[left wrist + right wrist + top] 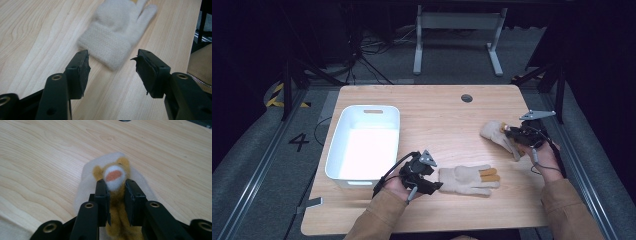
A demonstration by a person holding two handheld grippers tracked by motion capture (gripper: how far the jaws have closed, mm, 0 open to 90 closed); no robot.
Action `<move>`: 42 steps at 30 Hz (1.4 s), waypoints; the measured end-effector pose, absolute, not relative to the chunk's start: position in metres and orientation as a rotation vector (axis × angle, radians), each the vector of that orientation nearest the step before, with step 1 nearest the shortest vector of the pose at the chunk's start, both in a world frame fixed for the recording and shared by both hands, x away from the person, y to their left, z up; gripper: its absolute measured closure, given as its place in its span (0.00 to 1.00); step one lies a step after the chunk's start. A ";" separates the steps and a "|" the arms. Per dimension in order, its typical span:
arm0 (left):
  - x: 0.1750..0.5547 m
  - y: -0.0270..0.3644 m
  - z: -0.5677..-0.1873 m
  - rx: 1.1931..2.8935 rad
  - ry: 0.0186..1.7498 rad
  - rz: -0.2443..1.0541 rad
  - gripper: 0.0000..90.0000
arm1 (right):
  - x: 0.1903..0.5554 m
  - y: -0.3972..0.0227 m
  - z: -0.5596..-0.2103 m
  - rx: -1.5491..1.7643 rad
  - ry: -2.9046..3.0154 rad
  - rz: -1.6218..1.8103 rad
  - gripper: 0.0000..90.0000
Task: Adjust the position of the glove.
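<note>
Two cream knitted gloves with tan-orange fingertips are on the wooden table (437,120). One glove (469,179) (116,30) lies flat near the front edge, cuff toward my left gripper (435,186) (111,66). That gripper is open, its jaws just short of the cuff with nothing between them. The other glove (497,134) (92,180) is at the right side. My right gripper (508,132) (115,200) is shut on its tan finger part with a white and orange tip (113,178), lifting it off the table.
A white plastic bin (364,145) stands on the left half of the table, close beside my left hand. A round cable hole (467,98) sits near the far edge. Beyond the table are a floor with cables and a desk frame.
</note>
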State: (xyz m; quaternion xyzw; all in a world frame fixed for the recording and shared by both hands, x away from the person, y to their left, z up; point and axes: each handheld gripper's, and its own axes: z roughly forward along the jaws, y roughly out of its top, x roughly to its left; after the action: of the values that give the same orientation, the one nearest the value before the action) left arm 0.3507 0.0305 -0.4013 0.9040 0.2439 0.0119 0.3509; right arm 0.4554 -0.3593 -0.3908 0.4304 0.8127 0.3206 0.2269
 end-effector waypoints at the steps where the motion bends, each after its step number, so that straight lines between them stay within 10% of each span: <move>1: 0.351 0.031 -0.400 2.333 0.634 0.032 0.50 | 0.453 -0.359 -0.388 1.182 2.239 0.887 0.82; 42: 0.357 0.029 -0.388 2.315 0.618 0.053 0.50 | 0.380 -0.311 -0.339 0.684 2.514 1.175 0.82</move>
State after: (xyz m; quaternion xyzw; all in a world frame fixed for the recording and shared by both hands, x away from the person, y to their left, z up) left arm 0.3572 0.0288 -0.3880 0.8997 0.2402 0.0205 0.3638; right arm 0.3798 -0.3109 -0.3390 0.2369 0.8708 0.4069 0.1415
